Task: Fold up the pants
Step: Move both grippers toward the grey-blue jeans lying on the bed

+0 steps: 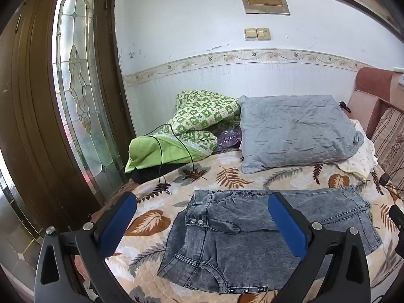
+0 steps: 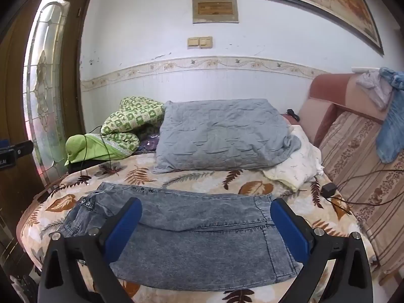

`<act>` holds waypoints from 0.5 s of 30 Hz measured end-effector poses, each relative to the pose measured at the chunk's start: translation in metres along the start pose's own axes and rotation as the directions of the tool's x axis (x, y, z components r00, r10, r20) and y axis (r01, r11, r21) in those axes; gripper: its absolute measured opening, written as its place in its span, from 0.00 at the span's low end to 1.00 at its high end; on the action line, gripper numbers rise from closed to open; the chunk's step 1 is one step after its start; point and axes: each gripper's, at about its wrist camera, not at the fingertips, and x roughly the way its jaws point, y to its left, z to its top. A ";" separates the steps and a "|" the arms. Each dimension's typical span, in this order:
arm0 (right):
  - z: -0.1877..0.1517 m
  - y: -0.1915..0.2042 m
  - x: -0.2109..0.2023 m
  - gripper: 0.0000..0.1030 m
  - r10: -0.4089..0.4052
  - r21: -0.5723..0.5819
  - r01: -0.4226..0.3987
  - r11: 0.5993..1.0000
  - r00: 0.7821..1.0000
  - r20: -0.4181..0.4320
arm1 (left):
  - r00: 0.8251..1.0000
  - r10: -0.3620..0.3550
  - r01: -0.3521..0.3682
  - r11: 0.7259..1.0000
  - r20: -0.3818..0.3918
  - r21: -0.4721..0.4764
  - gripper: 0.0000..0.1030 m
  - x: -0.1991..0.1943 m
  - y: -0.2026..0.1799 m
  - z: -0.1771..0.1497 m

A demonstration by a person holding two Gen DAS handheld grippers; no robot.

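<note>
While spread on bedspread [image 1: 151,222], pants [image 1: 227,240] beneath wide hand-held grippers.

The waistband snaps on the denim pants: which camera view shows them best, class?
The left wrist view: the pants show their waistband snaps plainly, near the middle. The right wrist view shows mostly the legs, with the snaps small at the left edge.
</note>
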 end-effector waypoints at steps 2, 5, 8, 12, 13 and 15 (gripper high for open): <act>-0.001 0.005 0.000 1.00 0.001 0.009 -0.001 1.000 1.000 0.000 | 1.000 0.000 -0.001 1.000 -0.013 -0.018 1.00 -0.003 -0.001 -0.001; 0.004 -0.024 -0.004 1.00 -0.021 0.070 0.020 0.997 1.000 0.013 | 0.997 -0.024 0.021 0.999 -0.075 -0.051 1.00 0.003 0.005 0.002; 0.004 -0.021 -0.004 1.00 -0.066 0.045 0.066 0.997 0.998 -0.002 | 0.995 -0.029 0.024 0.998 -0.092 -0.054 1.00 0.010 0.009 0.002; 0.007 -0.022 -0.004 1.00 -0.085 0.036 0.085 0.996 0.996 -0.012 | 0.995 -0.024 0.018 0.998 -0.100 -0.054 1.00 0.013 0.008 0.003; 0.007 -0.024 -0.005 1.00 -0.085 0.037 0.086 0.996 0.996 -0.010 | 0.995 -0.021 0.015 0.998 -0.099 -0.053 1.00 0.013 0.009 0.003; 0.007 -0.025 -0.004 1.00 -0.090 0.033 0.090 0.995 0.996 -0.009 | 0.995 -0.020 0.014 0.999 -0.101 -0.052 1.00 0.015 0.009 0.003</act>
